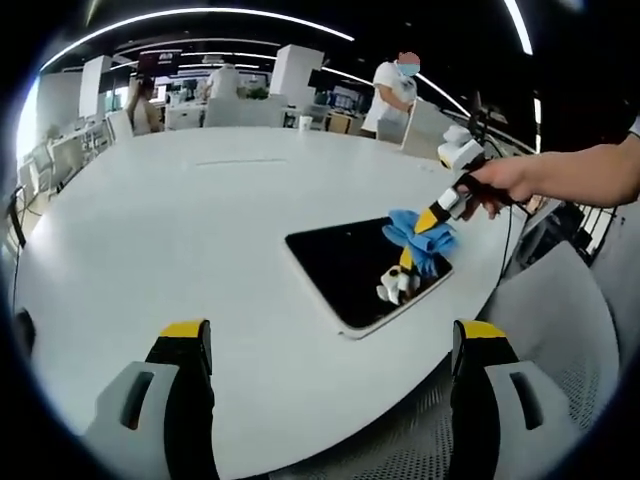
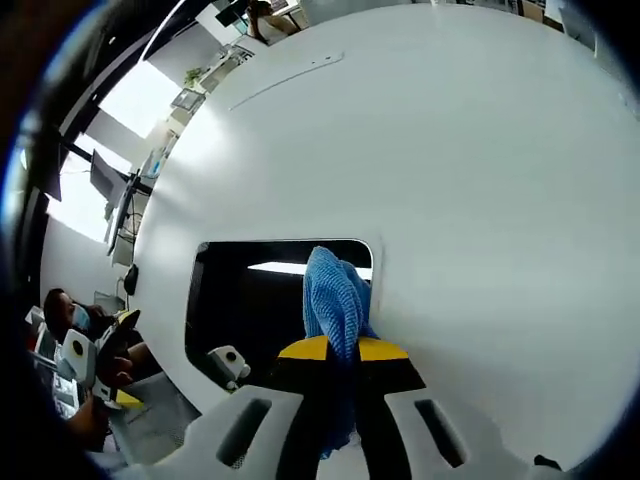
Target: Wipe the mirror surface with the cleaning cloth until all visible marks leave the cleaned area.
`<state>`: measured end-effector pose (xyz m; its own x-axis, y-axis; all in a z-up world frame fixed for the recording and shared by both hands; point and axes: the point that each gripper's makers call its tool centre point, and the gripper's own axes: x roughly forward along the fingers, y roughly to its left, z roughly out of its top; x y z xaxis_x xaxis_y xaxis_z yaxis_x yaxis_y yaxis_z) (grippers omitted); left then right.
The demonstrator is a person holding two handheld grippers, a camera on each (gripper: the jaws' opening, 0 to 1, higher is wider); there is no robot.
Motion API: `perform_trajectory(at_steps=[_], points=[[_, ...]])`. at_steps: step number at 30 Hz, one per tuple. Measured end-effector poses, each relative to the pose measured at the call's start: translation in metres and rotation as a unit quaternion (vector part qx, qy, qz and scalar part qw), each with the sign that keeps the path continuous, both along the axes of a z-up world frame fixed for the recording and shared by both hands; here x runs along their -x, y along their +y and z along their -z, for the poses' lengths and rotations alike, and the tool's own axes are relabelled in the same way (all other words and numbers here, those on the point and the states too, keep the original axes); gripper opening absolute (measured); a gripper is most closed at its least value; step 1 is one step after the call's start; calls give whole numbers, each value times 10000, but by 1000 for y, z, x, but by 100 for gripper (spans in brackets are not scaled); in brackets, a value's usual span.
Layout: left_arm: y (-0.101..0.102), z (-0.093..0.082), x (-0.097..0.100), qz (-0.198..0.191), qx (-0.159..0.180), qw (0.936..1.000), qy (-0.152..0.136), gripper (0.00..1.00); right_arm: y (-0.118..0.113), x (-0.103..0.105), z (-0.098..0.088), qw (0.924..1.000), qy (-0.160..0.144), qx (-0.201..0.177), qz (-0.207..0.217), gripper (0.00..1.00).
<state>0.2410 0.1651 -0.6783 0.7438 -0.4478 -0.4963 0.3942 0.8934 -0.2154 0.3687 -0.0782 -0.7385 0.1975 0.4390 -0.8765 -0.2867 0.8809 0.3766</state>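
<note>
My right claw (image 2: 340,352) is clamped on the blue cleaning cloth (image 2: 332,295), cloth bunched upright against the near edge of the dark mirror (image 2: 250,300). Mirror lies flat on the white tabletop (image 2: 450,150). Ceiling light reflects in the glass.

Mirror (image 1: 345,268): dark rectangular slab with rounded corners and a pale edge, lying flat on the white table near its rim. In the right gripper view the mirror (image 2: 255,300) is reflecting a bright ceiling strip and part of a gripper. No marks can be made out on the glass.

Cleaning cloth (image 1: 420,235): blue, knitted texture, bunched into a wad. In the right gripper view the cloth (image 2: 335,300) is hanging over the mirror's edge, touching the glass.
</note>
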Motion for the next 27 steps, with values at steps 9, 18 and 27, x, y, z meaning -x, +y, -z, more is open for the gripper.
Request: perform_trajectory(at_steps=[9, 18, 27], points=[[-1, 4, 1, 39, -37, 10000, 82, 98, -9, 0, 0, 10000, -3, 43, 65, 3], [-4, 4, 2, 136, -28, 9999, 74, 97, -7, -1, 2, 9996, -181, 197, 23, 3], [-6, 6, 4, 240, -82, 9996, 105, 96, -4, 1, 1, 9984, -431, 348, 140, 2]])
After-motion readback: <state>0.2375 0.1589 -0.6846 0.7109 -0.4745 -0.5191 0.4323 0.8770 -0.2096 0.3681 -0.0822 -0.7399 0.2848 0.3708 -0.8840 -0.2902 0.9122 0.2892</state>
